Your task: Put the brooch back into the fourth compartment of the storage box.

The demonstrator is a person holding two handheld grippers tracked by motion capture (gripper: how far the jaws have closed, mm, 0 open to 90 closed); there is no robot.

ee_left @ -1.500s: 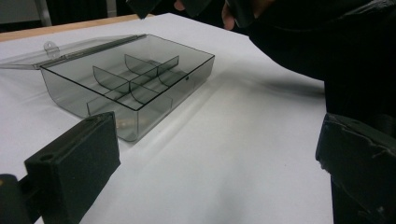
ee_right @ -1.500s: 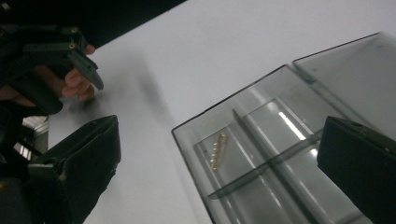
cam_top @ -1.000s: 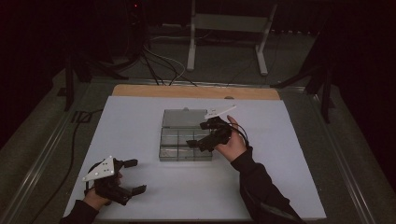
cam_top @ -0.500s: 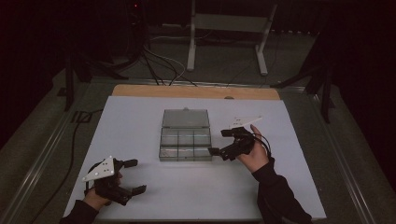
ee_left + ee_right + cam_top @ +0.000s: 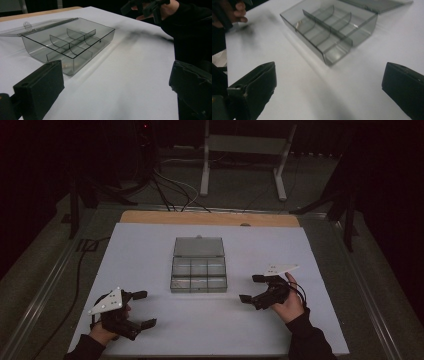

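Observation:
A clear grey compartment box [image 5: 198, 275] [image 5: 70, 45] [image 5: 329, 30] sits mid-table, its lid [image 5: 198, 247] folded flat behind it and its several compartments bare. My left gripper [image 5: 143, 309] rests near the front left edge, open, with nothing between its jaws. My right gripper [image 5: 253, 288] hovers just right of the box, open and holding nothing. In the left gripper view the far hand and right gripper [image 5: 146, 6] appear at the top right. In the right gripper view the other hand [image 5: 235, 12] shows at the top left.
The white table top [image 5: 300, 250] has a wooden strip [image 5: 210, 218] along its far edge. Cables [image 5: 170, 185] and a metal stand [image 5: 240, 150] lie on the dark floor behind. A cable [image 5: 80, 270] trails off the left side.
My right gripper has moved from over the box's right side to the right and toward the front, clear of the box. The left gripper stayed put.

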